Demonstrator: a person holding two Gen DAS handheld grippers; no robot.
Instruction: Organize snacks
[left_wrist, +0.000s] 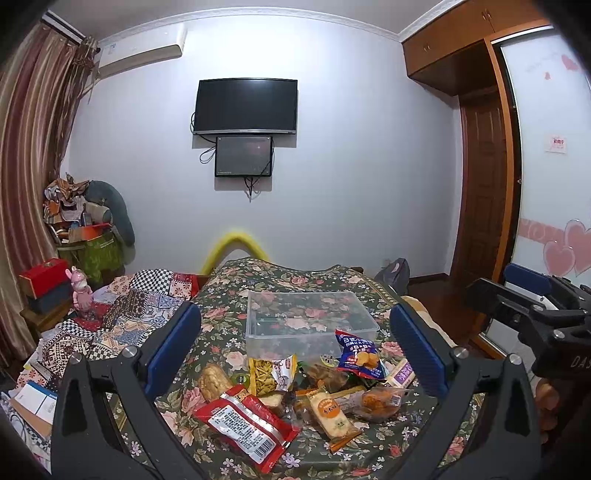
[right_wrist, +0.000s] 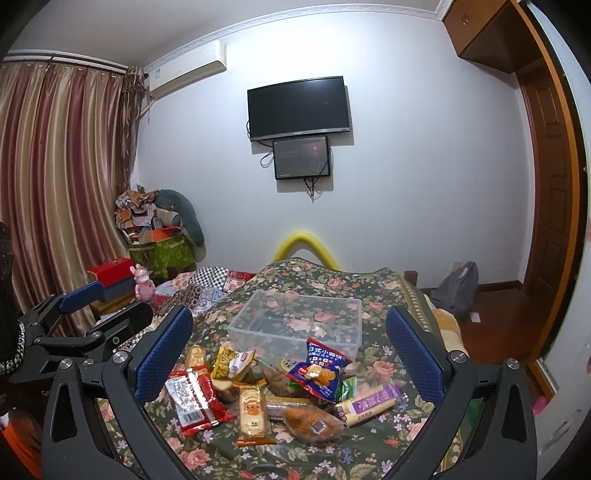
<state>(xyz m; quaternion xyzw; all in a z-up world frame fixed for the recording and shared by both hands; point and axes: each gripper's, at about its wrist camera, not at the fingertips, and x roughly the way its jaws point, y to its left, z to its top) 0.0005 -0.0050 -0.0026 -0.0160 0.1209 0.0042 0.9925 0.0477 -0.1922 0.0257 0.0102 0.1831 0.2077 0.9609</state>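
Observation:
A pile of snack packets lies on a floral cloth: a red packet, a blue biscuit bag, a yellow snack bag, a cream bar and a purple-label bar. An empty clear plastic box stands just behind the pile. My left gripper is open and empty, above the pile's near side. My right gripper is open and empty, likewise above the pile. Each gripper shows at the other view's edge.
The floral cloth covers a bed. A patchwork blanket lies to the left, with a pink toy and red box. A wall, TV and yellow arch lie beyond. A wardrobe stands right.

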